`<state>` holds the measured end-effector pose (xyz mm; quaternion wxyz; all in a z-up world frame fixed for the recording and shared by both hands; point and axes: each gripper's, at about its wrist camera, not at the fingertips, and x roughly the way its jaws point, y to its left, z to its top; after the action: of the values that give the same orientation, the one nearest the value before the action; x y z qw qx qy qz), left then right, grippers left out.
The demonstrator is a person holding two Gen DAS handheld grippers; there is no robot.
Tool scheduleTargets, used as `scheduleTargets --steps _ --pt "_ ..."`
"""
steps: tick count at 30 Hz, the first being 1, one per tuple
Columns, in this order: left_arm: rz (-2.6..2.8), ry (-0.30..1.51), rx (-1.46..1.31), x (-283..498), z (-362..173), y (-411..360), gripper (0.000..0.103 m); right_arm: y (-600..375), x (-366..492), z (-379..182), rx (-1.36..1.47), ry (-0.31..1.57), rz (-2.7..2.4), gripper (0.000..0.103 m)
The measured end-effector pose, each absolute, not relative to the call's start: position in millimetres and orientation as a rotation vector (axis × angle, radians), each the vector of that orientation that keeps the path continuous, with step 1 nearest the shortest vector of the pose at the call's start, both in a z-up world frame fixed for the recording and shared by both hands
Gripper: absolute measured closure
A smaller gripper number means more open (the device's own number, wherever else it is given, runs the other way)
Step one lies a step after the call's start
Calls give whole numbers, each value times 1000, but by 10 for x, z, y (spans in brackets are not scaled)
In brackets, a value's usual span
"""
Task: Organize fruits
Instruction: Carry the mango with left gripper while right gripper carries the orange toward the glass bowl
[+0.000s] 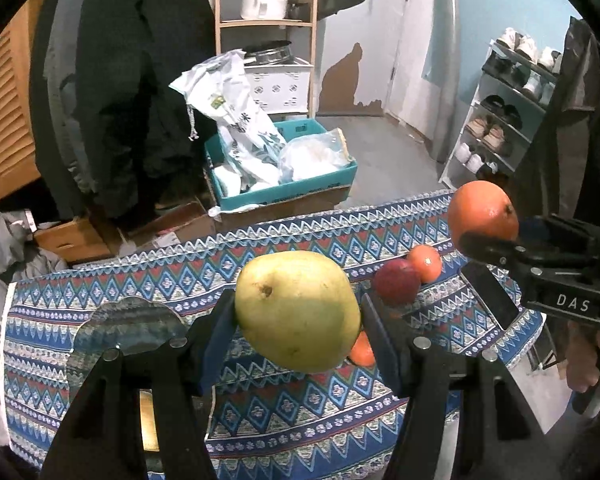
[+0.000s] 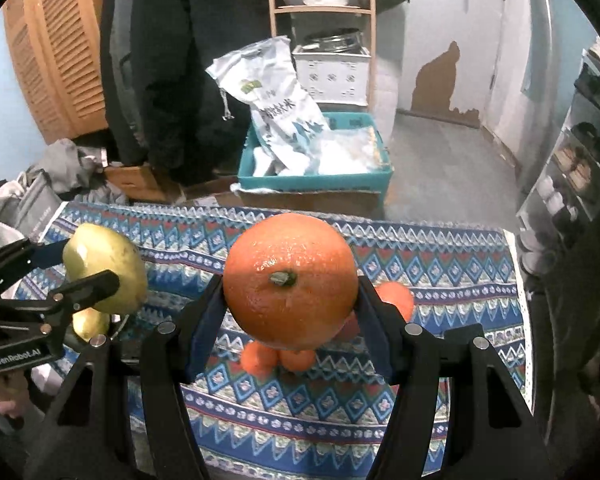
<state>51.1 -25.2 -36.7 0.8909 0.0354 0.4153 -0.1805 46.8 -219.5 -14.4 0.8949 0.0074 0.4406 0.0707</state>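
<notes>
My left gripper (image 1: 296,307) is shut on a yellow-green pear (image 1: 300,320), held up above the patterned tablecloth (image 1: 300,420). My right gripper (image 2: 290,292) is shut on a large orange (image 2: 290,280), stem facing the camera, also raised off the cloth. Each view shows the other gripper: the right gripper (image 1: 496,229) with its orange (image 1: 482,210), and the left gripper (image 2: 87,266) with its pear (image 2: 112,264). A red apple (image 1: 396,282) and small oranges (image 1: 425,263) (image 2: 258,356) lie on the cloth. A second pear (image 2: 90,324) rests under the left gripper.
A dark plate (image 1: 128,328) sits on the cloth's left part. Beyond the table's far edge stands a teal box (image 1: 284,194) with white bags, a wooden shelf (image 1: 266,22) holding a pot, hanging dark coats (image 1: 132,80) and a shoe rack (image 1: 500,120) at right.
</notes>
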Motion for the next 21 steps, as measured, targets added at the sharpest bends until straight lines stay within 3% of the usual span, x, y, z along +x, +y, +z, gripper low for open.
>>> scheduleTargets --steps 21 --pt "-257 871 -3 587 -423 501 39 -1440 797 -87 -11 915 267 39"
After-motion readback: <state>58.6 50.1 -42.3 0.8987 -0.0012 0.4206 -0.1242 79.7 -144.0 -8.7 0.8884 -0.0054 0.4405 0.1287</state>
